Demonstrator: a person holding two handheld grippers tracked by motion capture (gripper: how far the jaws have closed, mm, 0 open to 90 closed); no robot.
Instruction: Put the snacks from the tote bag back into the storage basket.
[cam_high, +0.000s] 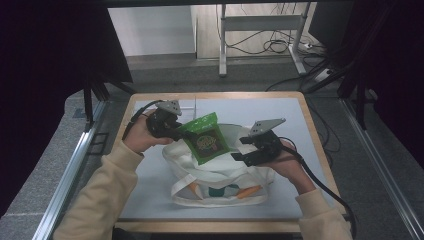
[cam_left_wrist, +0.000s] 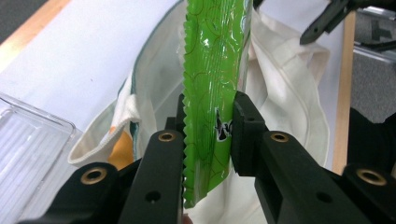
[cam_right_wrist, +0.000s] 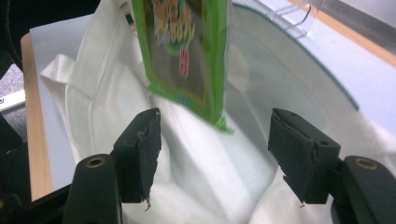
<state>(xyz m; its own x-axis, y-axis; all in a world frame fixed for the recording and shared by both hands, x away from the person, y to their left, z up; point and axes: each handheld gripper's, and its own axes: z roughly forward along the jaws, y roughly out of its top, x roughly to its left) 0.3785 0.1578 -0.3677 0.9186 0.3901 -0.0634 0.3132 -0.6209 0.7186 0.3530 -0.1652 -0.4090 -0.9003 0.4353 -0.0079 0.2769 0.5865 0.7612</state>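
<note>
Your left gripper (cam_left_wrist: 208, 126) has its jaws pinched on the crimped side seam of the flat, glossy green foil snack packet (cam_high: 205, 137), which hangs just above the open mouth of the soft cream-white cloth tote bag (cam_high: 220, 172) lying on the table (cam_high: 280, 107). Your right gripper (cam_right_wrist: 215, 140) sits on the far side of that bag from the left one, with its jaws spread wide and nothing between them — the packet's lower corner dangles just beyond them, over the bag's pale lining. The packet looks light and slippery, with air inside, so it will likely swing and twist about a single pinch point; the flat sealed seam is the sound place to hold, not the puffed middle, where a squeeze could crush what is inside. The bag is limp and will probably fold shut if left alone, so take its rim or a handle strap with the free jaws — that should keep the mouth open. A clear plastic tray (cam_left_wrist: 28, 144) lies beside the bag, away from the work.
</note>
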